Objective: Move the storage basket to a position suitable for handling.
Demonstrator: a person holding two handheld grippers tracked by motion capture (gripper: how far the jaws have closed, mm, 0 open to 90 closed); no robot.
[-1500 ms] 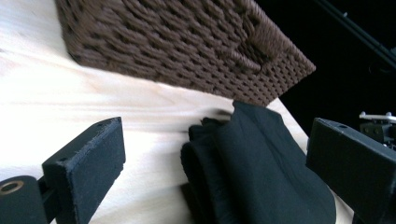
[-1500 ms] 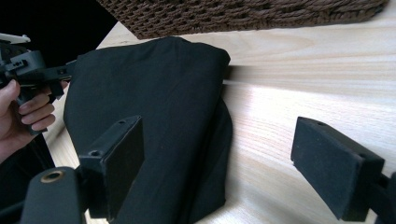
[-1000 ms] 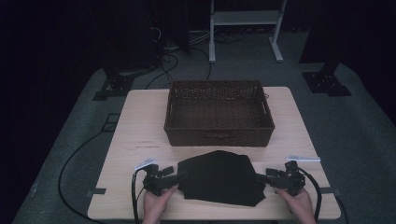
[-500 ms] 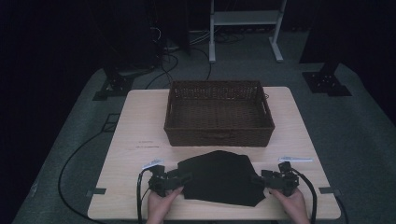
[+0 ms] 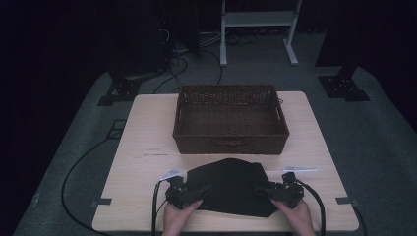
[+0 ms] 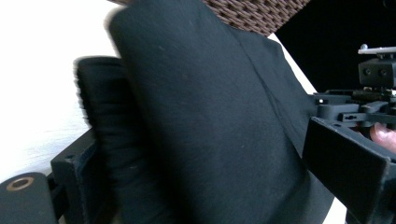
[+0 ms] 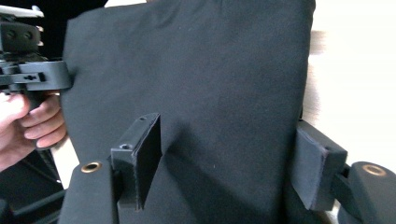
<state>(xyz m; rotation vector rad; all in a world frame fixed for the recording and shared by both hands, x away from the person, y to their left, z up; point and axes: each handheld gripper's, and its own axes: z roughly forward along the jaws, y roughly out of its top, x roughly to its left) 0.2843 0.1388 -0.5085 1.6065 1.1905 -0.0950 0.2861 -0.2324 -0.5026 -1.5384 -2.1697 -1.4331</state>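
Observation:
A black cloth [image 5: 231, 186] lies folded flat on the wooden table [image 5: 147, 132], near its front edge. My left gripper [image 5: 204, 189] reaches onto the cloth's left edge and my right gripper [image 5: 259, 190] onto its right edge, each held by a hand. In the left gripper view the cloth [image 6: 210, 116] bulges between the wide jaws of the left gripper [image 6: 210, 172]. In the right gripper view one jaw of the right gripper [image 7: 229, 163] rests on the cloth [image 7: 201, 74] and the other stands at its edge. Both pairs of jaws have just been closing with cloth between them, without pinching it.
A dark wicker basket [image 5: 230, 142] stands behind the cloth at the table's middle. Cables trail off the front edge and over the grey floor at left. A white frame [image 5: 255, 29] and black stands sit beyond the table.
Both hands have slid inward, so the jaws that stood beside the cloth's left and right edges now reach over them. The right jaws stand narrower.

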